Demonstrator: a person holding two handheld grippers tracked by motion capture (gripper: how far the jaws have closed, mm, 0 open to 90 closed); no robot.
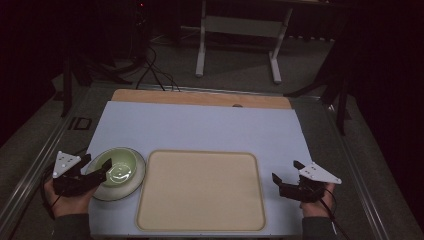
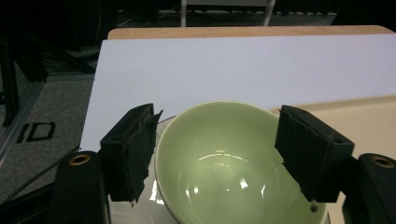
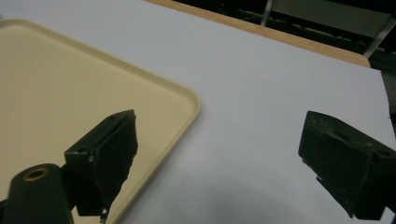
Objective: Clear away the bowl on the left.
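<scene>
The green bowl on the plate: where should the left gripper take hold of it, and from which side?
Grip the green bowl by its rim, coming from the person's side. It sits upright on the white plate, and the left gripper already faces it with open jaws. They look about as wide as the bowl, so pinching the near wall, one jaw inside, seems safer.

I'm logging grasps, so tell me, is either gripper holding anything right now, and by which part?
Nothing is held. The left gripper is open, its jaws straddling the pale green ceramic bowl without closing on it. The right gripper is open over the white table cover.

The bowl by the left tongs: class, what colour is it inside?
Pale green, glossy ceramic bowl; clearest in the left gripper view.
</scene>
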